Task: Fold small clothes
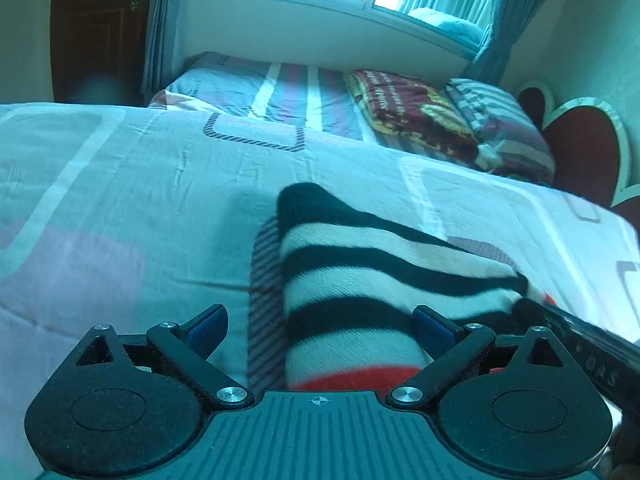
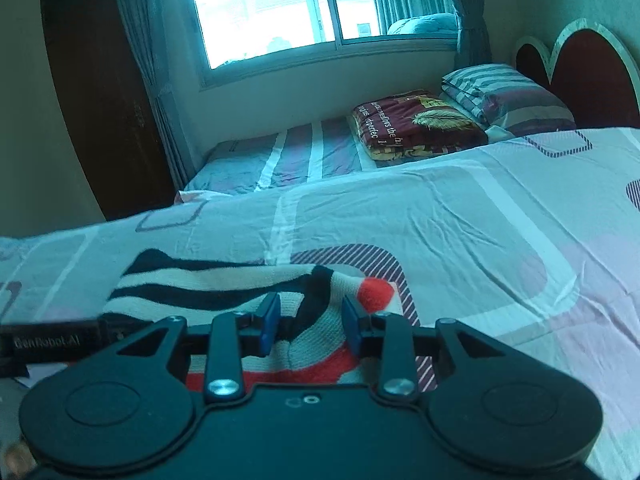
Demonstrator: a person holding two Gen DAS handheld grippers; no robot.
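Bedroom, daylight from the far window (image 2: 280, 12). 1 small striped garment (image 1: 360, 280), knit in black and white bands with a red band at its near end, lies on the pale patterned bedspread (image 1: 120, 200) close to the near edge.

Left gripper (image 1: 320, 330): jaws wide apart, blue pads on either side of the garment's near end. The right pad sits against the cloth edge, the left pad well clear of it. No clamp visible.

Right gripper (image 2: 310, 322): jaws narrower, straddling a raised ridge of the knit close to the red patch. The pads appear to touch the fabric; whether they truly pinch it I cannot tell.

The right gripper's body shows at the right edge of the left wrist view, so the 2 tools work close together on the same end.

Progress, as a judgement: early to middle. The garment looks bunched and partly doubled over, not laid as a neat flat packet. No finished pile of folded pieces in sight. Left to do: secure the near end, carry it over toward the far end, flatten, set aside.

Far off: a folded maroon blanket (image 2: 416, 124) and a striped pillow (image 2: 504, 92).
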